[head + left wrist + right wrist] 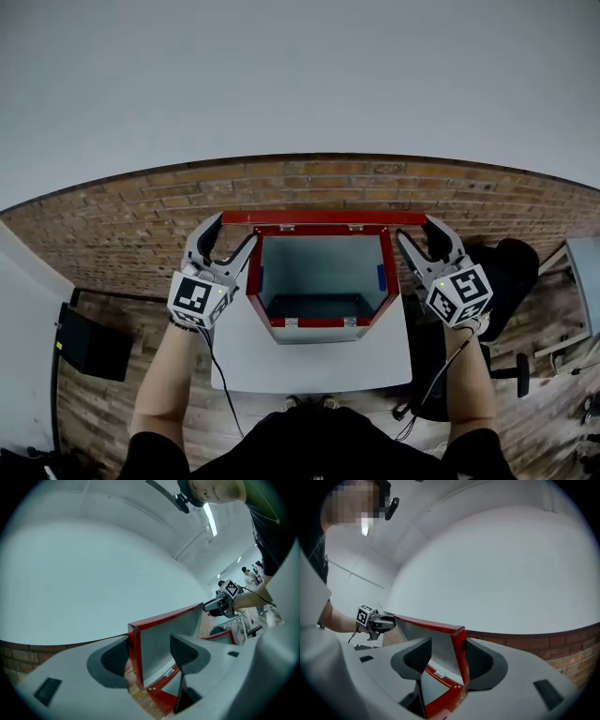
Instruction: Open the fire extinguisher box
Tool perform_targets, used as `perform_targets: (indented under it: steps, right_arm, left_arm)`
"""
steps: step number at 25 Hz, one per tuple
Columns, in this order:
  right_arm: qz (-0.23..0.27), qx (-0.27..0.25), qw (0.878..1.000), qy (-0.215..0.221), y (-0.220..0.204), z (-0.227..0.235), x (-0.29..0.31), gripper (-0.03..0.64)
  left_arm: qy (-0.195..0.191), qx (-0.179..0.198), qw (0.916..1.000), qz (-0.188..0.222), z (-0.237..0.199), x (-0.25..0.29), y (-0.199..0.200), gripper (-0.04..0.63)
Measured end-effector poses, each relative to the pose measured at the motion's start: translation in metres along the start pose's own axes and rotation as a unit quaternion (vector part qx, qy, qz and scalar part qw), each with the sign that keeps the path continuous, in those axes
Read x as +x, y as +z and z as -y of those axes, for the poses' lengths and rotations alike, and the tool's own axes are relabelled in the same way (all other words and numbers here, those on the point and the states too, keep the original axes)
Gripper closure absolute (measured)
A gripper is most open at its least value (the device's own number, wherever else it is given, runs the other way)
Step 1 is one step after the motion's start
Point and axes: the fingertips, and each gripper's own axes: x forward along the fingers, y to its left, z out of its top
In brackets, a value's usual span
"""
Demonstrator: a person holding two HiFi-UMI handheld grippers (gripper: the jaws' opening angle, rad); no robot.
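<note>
The fire extinguisher box (pixel 319 322) is red with a grey inside and stands on a white table (pixel 309 364). Its lid (pixel 323 217) is raised at the far side. My left gripper (pixel 230 239) is at the lid's left corner, and in the left gripper view (pixel 150 653) the lid's red side edge (pixel 135 653) runs between the open jaws, close to the left pad. My right gripper (pixel 422 236) is at the right corner. In the right gripper view (pixel 449 658) the lid's red edge (pixel 459 653) lies against the right pad, with a gap to the left pad.
Under and around the table is a brick-patterned floor (pixel 141 216). A black chair (pixel 511 272) stands to the right of the table and a black box (pixel 89 345) lies at the left. A white wall fills the far side.
</note>
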Motion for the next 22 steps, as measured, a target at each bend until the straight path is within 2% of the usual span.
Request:
perform_targets:
  steps: [2,4,5,10,16,22]
  right_arm:
    - [-0.002,-0.008,1.0,-0.025,0.005,0.013,0.01,0.401]
    - [-0.005,-0.005,0.999,-0.053,0.009,0.028,0.018,0.517]
    - [-0.006,-0.003,0.998,-0.061,0.011,0.033,0.022,0.525]
    - [-0.013,-0.001,0.997,-0.078,0.014,0.048,0.043,0.535]
    - [-0.023,0.025,0.996,-0.086,0.014,0.07,0.073,0.541]
    - [-0.046,0.036,0.995,-0.087,0.006,0.088,0.102,0.544]
  left_arm:
    - [0.011,-0.002,0.9999,0.0,-0.011,0.012,0.005,0.277]
    - [0.028,-0.009,0.9996,0.0,-0.022,0.022,0.009,0.317]
    - [0.036,-0.017,0.9992,0.001,-0.027,0.026,0.01,0.345]
    - [0.071,-0.052,0.9961,-0.004,-0.056,0.047,0.01,0.46]
    - [0.072,-0.087,0.9934,-0.018,-0.077,0.075,0.001,0.463]
    - [0.074,-0.105,0.9905,-0.048,-0.091,0.103,-0.015,0.462]
